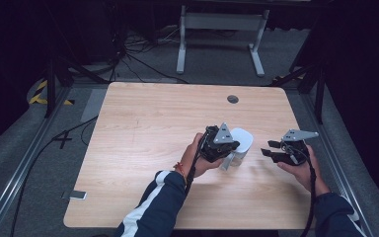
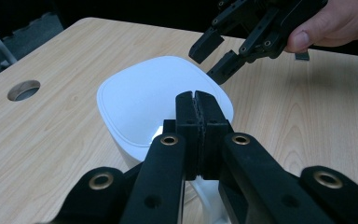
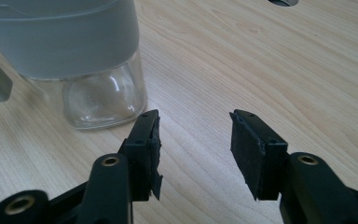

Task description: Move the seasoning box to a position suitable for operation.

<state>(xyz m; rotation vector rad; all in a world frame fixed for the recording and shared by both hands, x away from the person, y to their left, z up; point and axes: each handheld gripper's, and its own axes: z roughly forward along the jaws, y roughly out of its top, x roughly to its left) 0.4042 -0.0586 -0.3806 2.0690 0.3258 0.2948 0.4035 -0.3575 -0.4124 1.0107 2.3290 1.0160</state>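
High view: wooden worktop (image 1: 143, 128), white-lidded jar (image 1: 242, 143) standing right of centre. Left gripper (image 1: 222, 150) sits against the jar's near-left side; right gripper (image 1: 271, 150) is near the jar's right, apart from it, jaws spread.

Left gripper view: left gripper (image 2: 196, 109) jaws pressed together, nothing visible between the pads, above the jar's white lid (image 2: 144, 100); handle (image 2: 205, 196) shows below. Right gripper (image 2: 214, 58) beyond the lid, jaws apart.

Right gripper view: right gripper (image 3: 196, 140) spread, nothing between the pads. Clear glass jar (image 3: 102, 93) with grey-looking band up left, on the worktop (image 3: 261, 60), not touched.
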